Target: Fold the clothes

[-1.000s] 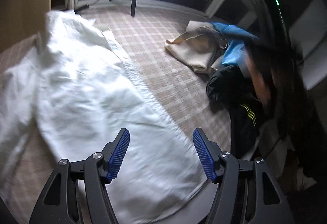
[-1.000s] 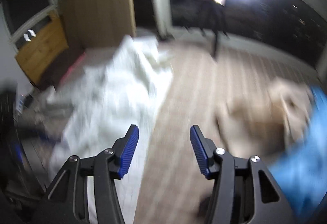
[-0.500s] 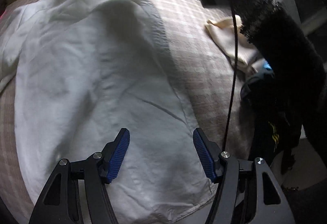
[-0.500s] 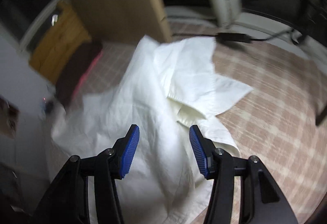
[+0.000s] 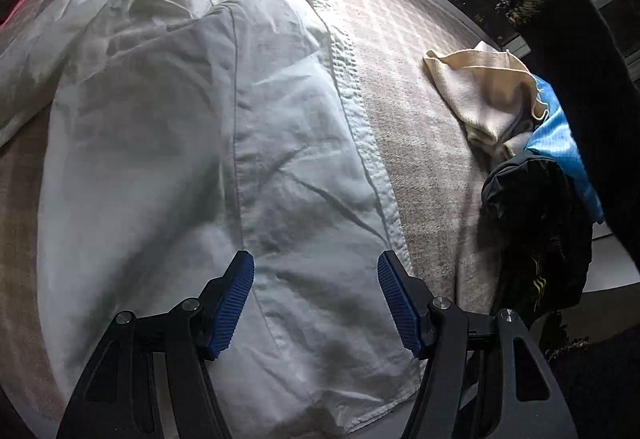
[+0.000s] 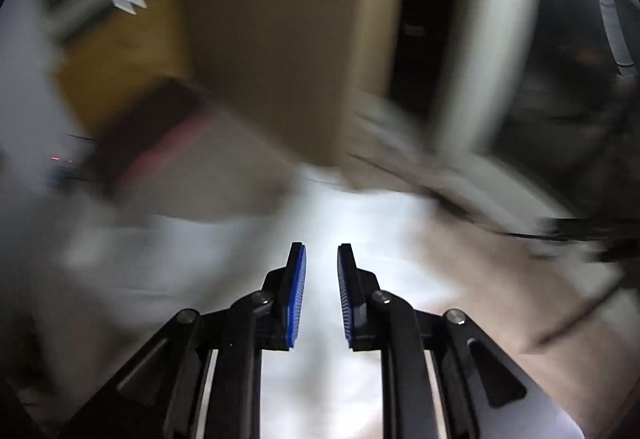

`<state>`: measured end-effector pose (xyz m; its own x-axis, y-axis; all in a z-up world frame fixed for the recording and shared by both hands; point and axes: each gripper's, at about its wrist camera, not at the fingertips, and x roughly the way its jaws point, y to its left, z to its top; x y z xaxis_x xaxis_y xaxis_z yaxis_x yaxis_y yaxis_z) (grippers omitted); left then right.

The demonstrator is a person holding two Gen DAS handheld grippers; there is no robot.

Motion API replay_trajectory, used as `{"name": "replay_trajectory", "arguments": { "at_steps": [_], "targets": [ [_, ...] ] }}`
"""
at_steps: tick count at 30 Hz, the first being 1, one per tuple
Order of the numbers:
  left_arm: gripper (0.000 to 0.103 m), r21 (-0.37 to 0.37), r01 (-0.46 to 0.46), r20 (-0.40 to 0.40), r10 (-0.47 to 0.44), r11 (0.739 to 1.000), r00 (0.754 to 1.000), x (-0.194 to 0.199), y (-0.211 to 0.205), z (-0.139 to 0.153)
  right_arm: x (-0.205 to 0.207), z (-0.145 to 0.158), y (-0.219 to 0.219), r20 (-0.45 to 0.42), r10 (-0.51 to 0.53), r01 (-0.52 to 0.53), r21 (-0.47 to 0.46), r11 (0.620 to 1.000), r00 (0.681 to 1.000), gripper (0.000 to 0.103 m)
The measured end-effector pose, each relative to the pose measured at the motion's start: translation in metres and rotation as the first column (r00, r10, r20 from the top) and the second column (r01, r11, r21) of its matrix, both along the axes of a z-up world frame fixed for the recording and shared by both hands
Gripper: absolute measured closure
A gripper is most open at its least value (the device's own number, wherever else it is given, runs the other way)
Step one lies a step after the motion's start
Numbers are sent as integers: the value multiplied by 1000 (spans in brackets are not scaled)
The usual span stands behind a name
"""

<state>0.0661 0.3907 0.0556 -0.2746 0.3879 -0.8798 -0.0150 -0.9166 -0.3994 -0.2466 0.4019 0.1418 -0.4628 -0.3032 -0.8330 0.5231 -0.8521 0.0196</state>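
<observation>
A white button-up shirt (image 5: 180, 119) lies spread on the checked bed cover (image 5: 412, 143), its button band running down the right side. My left gripper (image 5: 314, 263) hovers open over the shirt's lower part, with nothing between its blue pads. The right wrist view is heavily blurred. There my right gripper (image 6: 321, 251) has its jaws drawn close to a narrow gap, low over the white shirt (image 6: 380, 223), with white cloth showing in the gap.
A cream garment (image 5: 480, 91), a blue one (image 5: 556, 135) and a black one with a yellow mark (image 5: 536, 223) are piled at the bed's right edge. A person's dark sleeve (image 5: 580, 39) reaches across the upper right. A wooden panel (image 6: 280, 39) stands beyond the bed.
My right gripper swung toward the shirt's collar end and its jaws closed from wide open to a narrow gap. The left gripper moved lower and closer over the shirt and stayed open.
</observation>
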Motion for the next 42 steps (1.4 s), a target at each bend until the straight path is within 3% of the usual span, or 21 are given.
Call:
{"name": "replay_trajectory", "arguments": {
  "at_steps": [1, 3, 4, 10, 12, 13, 14, 15, 20, 21, 22, 24, 26, 28, 30, 32, 34, 36, 40, 41, 42],
  "targets": [
    [41, 0, 1, 1, -1, 1000, 1000, 0, 0, 0, -13, -13, 10, 34, -34, 32, 38, 999, 999, 85],
    [40, -1, 3, 2, -3, 1000, 1000, -1, 0, 0, -31, -34, 23, 108, -63, 60, 38, 997, 992, 66],
    [40, -1, 4, 3, -4, 1000, 1000, -2, 1, 0, -38, -45, 29, 143, -84, 80, 29, 996, 986, 63],
    [32, 3, 14, 3, -14, 1000, 1000, -3, 0, 0, -73, -90, 46, 382, -104, 154, -102, 983, 918, 58],
    [29, -5, 25, -3, -26, 1000, 1000, -3, 3, -1, -70, -90, 41, 372, -66, 119, -121, 985, 926, 59],
    [28, -9, 31, -7, -31, 999, 999, -4, 5, -1, -67, -86, 39, 358, -36, 95, -149, 984, 933, 63],
    [28, -13, 38, -8, -38, 999, 999, -4, 6, -1, -64, -82, 37, 342, -6, 70, -176, 982, 940, 85],
    [28, -15, 43, -9, -43, 999, 999, -5, 7, -2, -61, -75, 36, 317, 17, 48, -197, 979, 948, 99],
    [28, 1, 50, -10, -50, 999, 999, -6, 3, -3, -49, -30, 32, 126, 16, 5, -170, 985, 992, 100],
    [28, 4, 49, -10, -49, 999, 999, -6, 2, -3, -51, -22, 32, 71, -12, 21, -134, 991, 997, 100],
    [28, 6, 48, -11, -47, 999, 999, -6, 1, -4, -51, -13, 30, -41, -57, 55, -31, 998, 998, 100],
    [27, 0, 49, -15, -49, 999, 999, -6, 3, -4, -52, 1, 25, -212, -101, 125, 100, 987, 972, 100],
    [27, -7, 51, -19, -51, 999, 999, -5, 4, -4, -63, -8, 16, -171, -77, 102, 148, 984, 982, 99],
    [27, -11, 53, -19, -53, 999, 998, -5, 5, -4, -64, -21, 2, -208, -73, 137, 314, 939, 975, 88],
    [27, -10, 56, -18, -56, 998, 998, -5, 4, -4, -52, -21, 2, -254, -74, 158, 333, 930, 965, 45],
    [27, -1, 53, -18, -53, 999, 998, -5, 2, -4, -38, -21, 19, -133, -56, 78, 167, 983, 990, 43],
    [28, 13, 44, -19, -43, 999, 999, -4, 0, -4, -26, -37, 41, 74, -56, 56, -3, 998, 996, 43],
    [30, 33, 33, -16, -32, 999, 999, -2, -2, -3, -13, -58, 54, 176, -50, 59, -43, 997, 983, 43],
    [30, 55, 72, -34, -70, 996, 997, 8, 10, 9, 14, -94, 71, 291, -41, 59, -52, 997, 956, 44],
    [29, 58, 95, -39, -93, 994, 995, 12, 16, 12, 18, -96, 75, 303, -38, 63, -73, 995, 952, 50],
    [29, 57, 122, -44, -119, 991, 992, 16, 26, 13, 22, -95, 78, 313, -34, 67, -97, 993, 949, 66]
  ]
}}
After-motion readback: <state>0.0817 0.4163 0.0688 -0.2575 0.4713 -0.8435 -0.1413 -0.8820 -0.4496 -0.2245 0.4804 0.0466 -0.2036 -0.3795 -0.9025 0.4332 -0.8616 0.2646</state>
